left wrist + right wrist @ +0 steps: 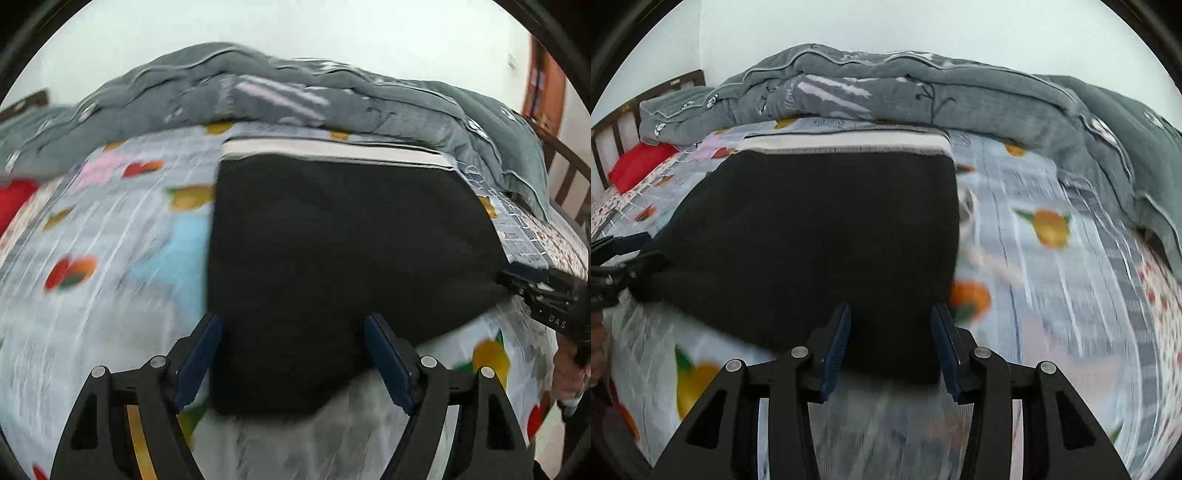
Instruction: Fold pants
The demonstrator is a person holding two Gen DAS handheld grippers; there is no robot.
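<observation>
Faintly, "DAS" shows on right tongs (546, 295) beside black pants (332, 240).

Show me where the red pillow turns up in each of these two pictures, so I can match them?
Left wrist view: the red pillow sits at the far left edge, blurred and partly cut off.
Right wrist view: the red pillow lies upper left, beside the dark headboard.
Shared landmark: the white waistband along the far edge of the black pants.
</observation>
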